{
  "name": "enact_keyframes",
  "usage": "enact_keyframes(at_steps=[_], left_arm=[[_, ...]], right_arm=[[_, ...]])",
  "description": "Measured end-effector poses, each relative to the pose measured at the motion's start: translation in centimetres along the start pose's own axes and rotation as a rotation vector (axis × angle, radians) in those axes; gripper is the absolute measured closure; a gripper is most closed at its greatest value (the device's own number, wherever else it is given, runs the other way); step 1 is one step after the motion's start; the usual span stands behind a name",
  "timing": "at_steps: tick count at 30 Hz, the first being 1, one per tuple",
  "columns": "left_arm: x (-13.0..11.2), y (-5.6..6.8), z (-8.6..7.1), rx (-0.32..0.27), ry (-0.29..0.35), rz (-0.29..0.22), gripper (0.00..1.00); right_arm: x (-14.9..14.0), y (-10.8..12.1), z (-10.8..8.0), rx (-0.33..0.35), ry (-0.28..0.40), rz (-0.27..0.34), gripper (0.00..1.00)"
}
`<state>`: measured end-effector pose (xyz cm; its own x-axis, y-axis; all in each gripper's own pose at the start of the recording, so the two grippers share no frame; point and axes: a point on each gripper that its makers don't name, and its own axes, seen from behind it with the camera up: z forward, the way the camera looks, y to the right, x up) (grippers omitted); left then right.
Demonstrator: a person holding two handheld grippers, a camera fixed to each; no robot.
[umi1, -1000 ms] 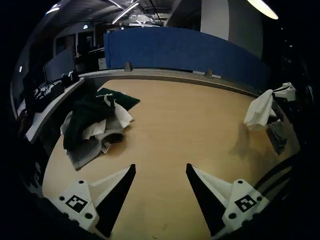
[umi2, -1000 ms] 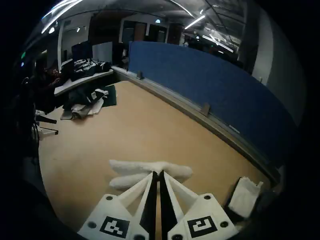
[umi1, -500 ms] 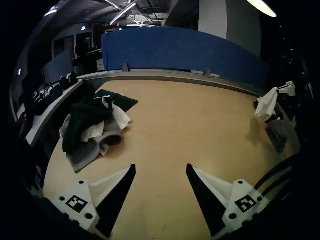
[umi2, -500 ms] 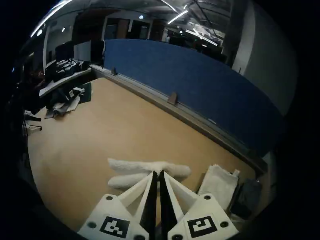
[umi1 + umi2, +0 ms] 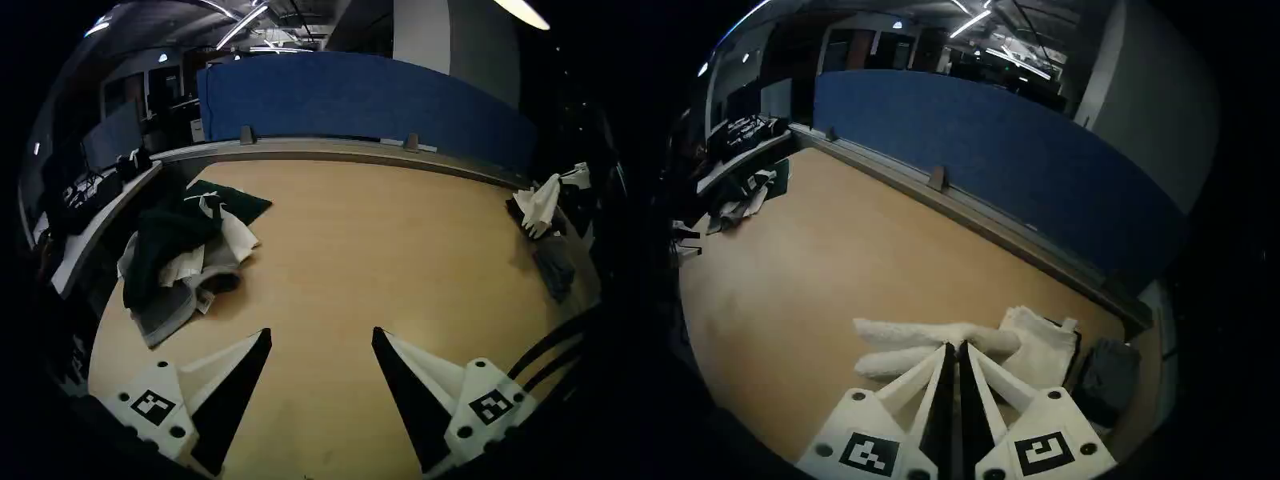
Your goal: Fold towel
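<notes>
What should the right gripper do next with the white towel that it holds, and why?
Probably carry it a little further toward the folded white towel and lower it there. The right gripper is shut on the white towel, held above the table, and the folded one lies just beside it, next to a grey cloth.

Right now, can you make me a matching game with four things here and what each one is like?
Things:
1. left gripper
2. right gripper
3. pile of clothes
4. divider

What it is like:
A. blue, standing along the far edge of the table
B. shut on the white towel
C. open, holding nothing
D. heaped up, dark green, grey and white

Pairs: 1-C, 2-B, 3-D, 4-A.
</notes>
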<state>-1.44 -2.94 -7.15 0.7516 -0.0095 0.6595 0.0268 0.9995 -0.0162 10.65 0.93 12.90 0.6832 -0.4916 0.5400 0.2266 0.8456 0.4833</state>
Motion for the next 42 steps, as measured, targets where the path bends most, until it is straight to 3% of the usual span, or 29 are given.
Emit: enact_keyframes(at_steps=[11,20,30,42], left_arm=[[0.3,0.5,0.1,0.001,-0.001,0.012,0.07],[0.2,1.1,0.0,-0.001,-0.001,0.018,0.07],[0.2,1.9,0.0,-0.008,-0.004,0.036,0.07],[0.4,2.1,-0.1,-0.010,-0.004,0.052,0.06]], right_arm=[[-1.9,1.1,-0.1,-0.017,-0.021,0.010,0.97],[-6.3,1.2,-1.6,-0.034,-0.068,0.035,0.96],[-12.8,2.1,-4.2,-0.081,-0.116,0.138,0.97],[-18.4,2.9,-6.2,-0.139,-0.141,0.281,0.97]])
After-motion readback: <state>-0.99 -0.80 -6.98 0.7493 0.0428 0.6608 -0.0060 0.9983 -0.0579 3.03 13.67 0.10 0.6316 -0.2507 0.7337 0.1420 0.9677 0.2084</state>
